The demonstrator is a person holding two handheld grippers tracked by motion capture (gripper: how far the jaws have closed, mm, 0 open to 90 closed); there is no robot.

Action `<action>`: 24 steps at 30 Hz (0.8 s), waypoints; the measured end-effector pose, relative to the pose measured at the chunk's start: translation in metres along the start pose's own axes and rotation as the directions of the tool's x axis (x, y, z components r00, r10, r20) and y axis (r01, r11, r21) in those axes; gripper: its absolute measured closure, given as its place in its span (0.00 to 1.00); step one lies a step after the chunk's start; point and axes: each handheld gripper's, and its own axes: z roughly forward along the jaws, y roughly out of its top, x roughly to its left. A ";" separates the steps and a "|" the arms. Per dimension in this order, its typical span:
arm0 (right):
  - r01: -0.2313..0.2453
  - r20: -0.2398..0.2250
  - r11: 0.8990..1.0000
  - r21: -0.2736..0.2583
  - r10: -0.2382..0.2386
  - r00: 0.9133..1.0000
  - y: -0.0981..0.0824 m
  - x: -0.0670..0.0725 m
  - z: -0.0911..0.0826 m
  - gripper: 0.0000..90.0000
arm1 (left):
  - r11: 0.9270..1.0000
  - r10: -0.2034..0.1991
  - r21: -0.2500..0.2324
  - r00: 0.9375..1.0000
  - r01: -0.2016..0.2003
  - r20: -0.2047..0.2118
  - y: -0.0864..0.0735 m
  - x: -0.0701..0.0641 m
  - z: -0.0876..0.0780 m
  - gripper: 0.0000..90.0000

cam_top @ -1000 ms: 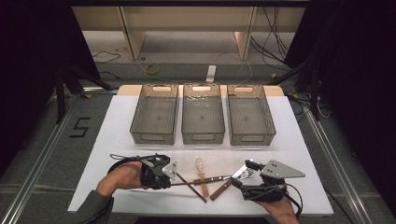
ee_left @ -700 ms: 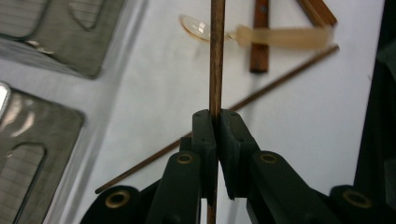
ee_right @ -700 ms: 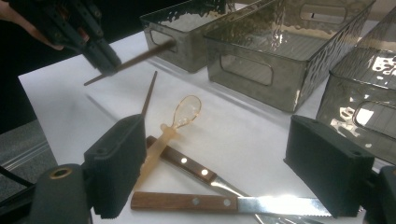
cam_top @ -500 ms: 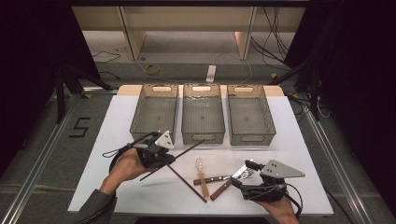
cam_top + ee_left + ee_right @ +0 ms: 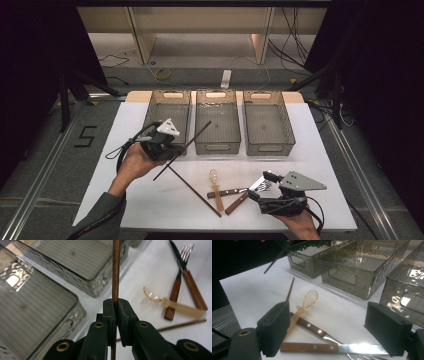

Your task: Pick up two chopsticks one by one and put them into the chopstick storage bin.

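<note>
Sorting in hand: left gripper (image 5: pixel 172 148) clamps one chopstick (image 5: pixel 192 138) lifted off the surface, near the bins. Right gripper (image 5: pixel 261 189) rests wide open. Next, lower it into a bin (image 5: pixel 218 129).

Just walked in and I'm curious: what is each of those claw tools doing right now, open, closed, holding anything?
Left gripper: closed on a brown chopstick, lifted off the table.
Right gripper: open, holding nothing.
</note>
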 end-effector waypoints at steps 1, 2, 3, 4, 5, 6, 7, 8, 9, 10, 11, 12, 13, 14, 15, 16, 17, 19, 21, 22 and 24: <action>0.000 0.000 1.000 -0.001 0.000 1.000 0.000 0.000 0.000 0.23 | 1.000 -0.014 -0.011 1.000 0.013 -0.005 0.001 0.004 -0.002 0.94; 0.000 0.001 1.000 -0.002 0.000 1.000 0.000 0.000 0.000 0.23 | 1.000 -0.024 -0.019 1.000 0.024 -0.011 0.002 0.008 -0.003 0.94; 0.000 0.001 1.000 -0.002 0.000 1.000 0.000 0.000 0.000 0.23 | 0.999 -0.034 -0.025 0.999 0.034 -0.016 0.003 0.012 -0.005 0.94; -0.001 0.000 1.000 -0.003 0.001 1.000 0.000 0.000 0.000 0.23 | 0.999 -0.044 -0.033 0.999 0.043 -0.023 0.004 0.016 -0.006 0.94; 0.000 0.001 1.000 -0.001 0.000 1.000 0.000 0.000 0.000 0.23 | 0.998 -0.054 -0.036 0.998 0.052 -0.031 0.005 0.020 -0.007 0.94; 0.001 0.004 1.000 0.002 -0.001 1.000 0.000 0.000 0.000 0.23 | 0.997 -0.067 -0.044 0.997 0.065 -0.037 0.006 0.023 -0.008 0.94; 0.001 0.004 1.000 0.002 -0.001 1.000 0.000 0.000 0.000 0.23 | 0.996 -0.077 -0.047 0.996 0.075 -0.041 0.007 0.027 -0.009 0.94; 0.000 0.000 1.000 0.003 0.000 1.000 0.000 0.000 0.000 0.23 | 0.995 -0.085 -0.051 0.995 0.083 -0.048 0.009 0.030 -0.009 0.94; 0.000 0.000 1.000 0.003 0.000 1.000 0.000 0.000 0.000 0.23 | 0.995 -0.089 -0.051 0.994 0.086 -0.058 0.010 0.034 -0.009 0.94; 0.002 0.000 1.000 0.005 -0.002 1.000 0.000 0.000 0.000 0.23 | 0.994 -0.097 -0.055 0.993 0.093 -0.066 0.011 0.037 -0.010 0.94; 0.004 -0.002 1.000 0.003 -0.004 1.000 0.000 0.000 0.000 0.23 | 0.994 -0.101 -0.059 0.992 0.097 -0.073 0.013 0.040 -0.012 0.94; 0.004 -0.002 1.000 0.003 -0.004 1.000 0.000 0.000 0.000 0.23 | 0.993 -0.109 -0.065 0.991 0.103 -0.082 0.015 0.043 -0.013 0.94; 0.003 -0.002 1.000 0.003 -0.003 1.000 0.000 0.000 0.000 0.23 | 0.992 -0.115 -0.066 0.990 0.109 -0.088 0.017 0.046 -0.015 0.94; 0.003 -0.001 1.000 0.005 -0.003 1.000 0.000 0.000 0.000 0.23 | 0.992 -0.114 -0.067 0.989 0.108 -0.094 0.018 0.049 -0.016 0.94; 0.003 -0.001 1.000 0.005 -0.003 1.000 0.000 0.000 0.000 0.23 | 0.992 -0.116 -0.067 0.988 0.110 -0.100 0.020 0.053 -0.017 0.94; 0.004 -0.004 1.000 0.003 -0.004 1.000 0.000 0.000 0.001 0.23 | 0.991 -0.122 -0.068 0.987 0.115 -0.106 0.021 0.057 -0.019 0.94; 0.004 -0.004 1.000 0.003 -0.004 1.000 0.000 0.000 0.001 0.23 | 0.990 -0.131 -0.073 0.985 0.124 -0.109 0.023 0.062 -0.021 0.94; 0.006 -0.002 1.000 0.004 -0.006 1.000 0.000 0.001 0.001 0.23 | 0.985 -0.158 -0.094 0.980 0.148 -0.117 0.025 0.071 -0.024 0.94; 0.005 -0.004 1.000 0.003 -0.005 1.000 0.000 0.001 0.001 0.23 | 0.978 -0.190 -0.115 0.975 0.177 -0.116 0.027 0.079 -0.026 0.94; 0.005 -0.004 1.000 0.005 -0.005 1.000 0.000 0.001 0.001 0.23 | 0.977 -0.193 -0.112 0.973 0.180 -0.124 0.028 0.082 -0.025 0.94; 0.006 -0.005 1.000 0.006 -0.006 1.000 0.000 0.001 0.001 0.23 | 0.979 -0.192 -0.099 0.970 0.178 -0.150 0.031 0.089 -0.024 0.94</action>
